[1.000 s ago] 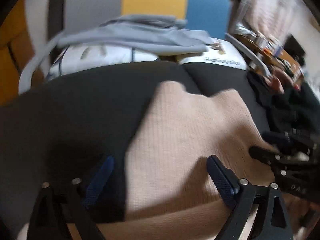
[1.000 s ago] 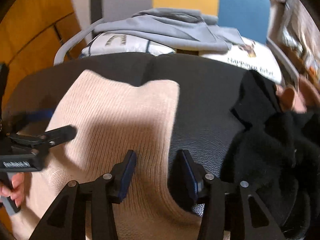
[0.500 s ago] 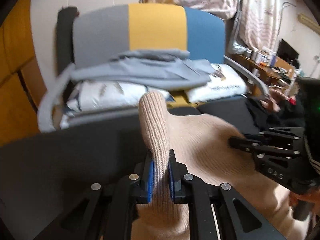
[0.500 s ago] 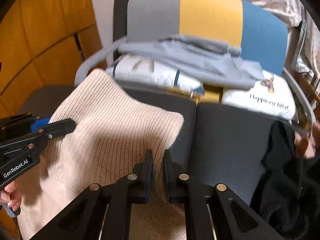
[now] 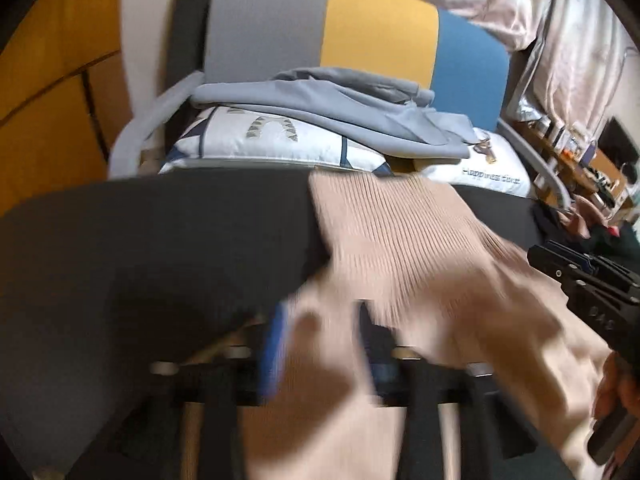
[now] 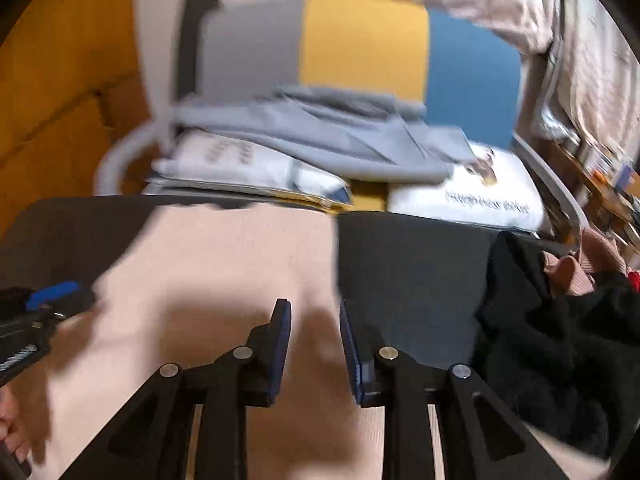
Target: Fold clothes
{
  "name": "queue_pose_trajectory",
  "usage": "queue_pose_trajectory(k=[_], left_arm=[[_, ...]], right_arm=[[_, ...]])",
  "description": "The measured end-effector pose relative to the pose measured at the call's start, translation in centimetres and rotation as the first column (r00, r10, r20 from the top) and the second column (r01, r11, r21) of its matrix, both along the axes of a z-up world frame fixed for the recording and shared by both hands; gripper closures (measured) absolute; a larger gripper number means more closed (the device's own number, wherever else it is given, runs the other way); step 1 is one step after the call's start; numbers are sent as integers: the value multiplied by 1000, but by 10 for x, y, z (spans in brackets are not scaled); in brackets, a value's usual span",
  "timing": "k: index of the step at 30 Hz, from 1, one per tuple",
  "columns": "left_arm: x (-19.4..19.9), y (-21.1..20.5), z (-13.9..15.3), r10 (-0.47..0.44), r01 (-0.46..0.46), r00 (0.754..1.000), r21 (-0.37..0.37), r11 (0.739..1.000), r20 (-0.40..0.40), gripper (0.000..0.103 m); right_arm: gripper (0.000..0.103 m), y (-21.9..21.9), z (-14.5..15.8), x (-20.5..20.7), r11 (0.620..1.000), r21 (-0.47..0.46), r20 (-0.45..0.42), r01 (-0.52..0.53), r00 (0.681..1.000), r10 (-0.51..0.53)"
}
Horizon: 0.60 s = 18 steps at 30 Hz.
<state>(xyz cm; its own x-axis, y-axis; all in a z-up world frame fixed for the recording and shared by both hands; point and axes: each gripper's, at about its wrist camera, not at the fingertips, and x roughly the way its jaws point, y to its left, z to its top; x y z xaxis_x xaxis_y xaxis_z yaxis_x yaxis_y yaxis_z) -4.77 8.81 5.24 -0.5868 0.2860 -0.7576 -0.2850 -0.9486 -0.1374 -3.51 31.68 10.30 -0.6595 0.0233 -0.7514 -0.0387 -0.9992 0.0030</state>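
Note:
A beige ribbed knit sweater (image 5: 400,240) lies on a dark seat surface (image 5: 140,240); it also shows in the right wrist view (image 6: 224,264). My left gripper (image 5: 320,340) is open, its blurred fingers standing apart over the sweater's near left part. My right gripper (image 6: 314,344) is open above the sweater's right edge, nothing between its fingers. The right gripper's body shows at the right of the left wrist view (image 5: 580,280), and the left gripper's at the left of the right wrist view (image 6: 44,308).
A grey garment (image 5: 340,108) lies on white printed cushions (image 5: 272,140) behind the seat, before a grey, yellow and blue chair back (image 5: 360,32). A black fuzzy garment (image 6: 552,328) is piled at the right. A wooden wall (image 5: 48,100) stands at the left.
Both grippers were shut on raised sweater folds half a second ago. Now both are open and the sweater lies flatter on the seat. Both views are blurred by motion.

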Motion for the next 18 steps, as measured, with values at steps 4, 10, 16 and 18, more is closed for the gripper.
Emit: queue_pose_trajectory(k=[4, 10, 16, 18], left_arm=[[59, -10, -18, 11, -13, 1000, -103, 995, -12, 38], [74, -30, -45, -2, -9, 999, -223, 975, -47, 23], [22, -60, -52, 17, -22, 1000, -230, 973, -24, 5], [0, -69, -54, 17, -20, 1000, -224, 974, -14, 1]], right_arm=[[78, -8, -11, 69, 996, -79, 73, -32, 997, 38], [77, 4, -34, 123, 988, -120, 164, 96, 983, -76], [73, -30, -44, 99, 991, -136, 124, 4, 992, 13], [71, -40, -46, 85, 996, -87, 84, -3, 996, 11]])
